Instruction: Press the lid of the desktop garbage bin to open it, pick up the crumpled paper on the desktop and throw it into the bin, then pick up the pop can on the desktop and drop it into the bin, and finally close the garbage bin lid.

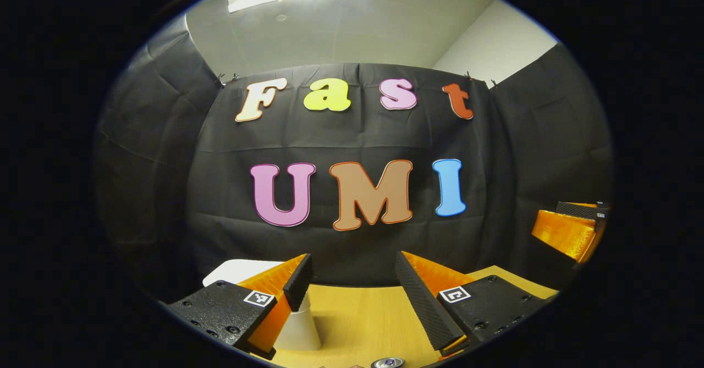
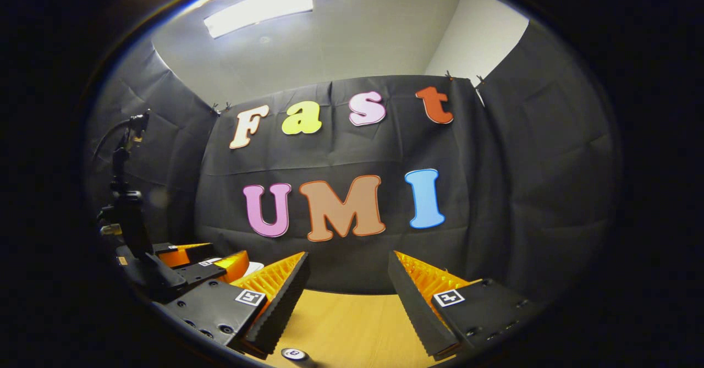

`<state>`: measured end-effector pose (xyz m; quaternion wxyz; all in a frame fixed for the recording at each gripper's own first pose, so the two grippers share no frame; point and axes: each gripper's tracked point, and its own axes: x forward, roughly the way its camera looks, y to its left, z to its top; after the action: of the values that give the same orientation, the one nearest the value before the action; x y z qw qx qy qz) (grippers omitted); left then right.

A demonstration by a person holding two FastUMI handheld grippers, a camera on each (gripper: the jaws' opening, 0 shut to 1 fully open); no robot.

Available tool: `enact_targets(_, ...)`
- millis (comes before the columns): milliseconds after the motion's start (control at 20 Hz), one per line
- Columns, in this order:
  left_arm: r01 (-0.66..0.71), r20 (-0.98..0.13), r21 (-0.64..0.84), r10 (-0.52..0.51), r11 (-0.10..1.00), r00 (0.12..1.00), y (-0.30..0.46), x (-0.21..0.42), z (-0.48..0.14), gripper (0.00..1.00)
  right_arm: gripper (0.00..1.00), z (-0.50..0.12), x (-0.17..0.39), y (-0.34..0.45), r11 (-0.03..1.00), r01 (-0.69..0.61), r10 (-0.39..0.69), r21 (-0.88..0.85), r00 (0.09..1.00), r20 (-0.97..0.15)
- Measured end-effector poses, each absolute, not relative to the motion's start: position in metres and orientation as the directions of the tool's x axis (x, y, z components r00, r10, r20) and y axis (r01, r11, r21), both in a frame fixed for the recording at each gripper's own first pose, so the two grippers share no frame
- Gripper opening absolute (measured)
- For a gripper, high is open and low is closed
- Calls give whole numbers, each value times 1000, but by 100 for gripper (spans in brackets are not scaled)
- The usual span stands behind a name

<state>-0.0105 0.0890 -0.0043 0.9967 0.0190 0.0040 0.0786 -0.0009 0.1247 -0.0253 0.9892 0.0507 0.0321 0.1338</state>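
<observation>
I count two grippers, one bin and one can; I cannot pick out the crumpled paper from here.

In the left gripper view, my left gripper [image 1: 348,280] sits at the bottom centre with its two fingers spread wide and nothing between them, so it is released. The white garbage bin [image 1: 297,329] stands on the wooden desktop [image 1: 363,313] at the lower left of the frame, partly hidden behind the left-hand finger [image 1: 300,283]; its body shows below that fingertip and a pale edge of it shows above the finger's mount. The pop can [image 1: 388,362] is just a sliver at the very bottom edge, a silvery top slightly right of centre, below the gap between the fingers and nearer the camera than the tips. At the right edge of this frame I see part of the other gripper, well apart from the bin.

In the right gripper view, my right gripper [image 2: 347,280] is likewise released, fingers wide with bare desktop [image 2: 352,324] between them. A round, dark-rimmed top at the bottom edge, left of centre, is probably the can [image 2: 293,354], though too little shows to be sure. The left gripper [image 2: 209,263] appears at the lower left, with a bit of white just beside it.
</observation>
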Motion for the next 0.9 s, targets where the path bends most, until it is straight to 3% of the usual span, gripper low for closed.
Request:
enact_targets(200,-204,-6,49,204,978,979,117,-11,-3,93,98,-34,3,138,954,-284,290,93,955,-65)
enact_targets(300,-229,3,65,229,971,973,134,-8,0,93,92,-39,6,140,956,-275,284,102,955,-85)
enact_targets(450,-256,6,76,256,964,967,156,-5,1,91,95,-44,7,138,961,-261,270,96,959,-92)
enact_targets(500,-258,8,74,258,963,966,160,-4,2,82,98,-44,8,139,962,-258,267,94,959,-92)
enact_targets(750,-242,20,60,241,968,970,171,3,6,7,95,-52,13,142,965,-243,254,100,961,-109)
enact_targets(900,-253,-15,77,255,964,967,181,8,-5,0,98,-55,14,144,966,-235,246,104,962,-115)
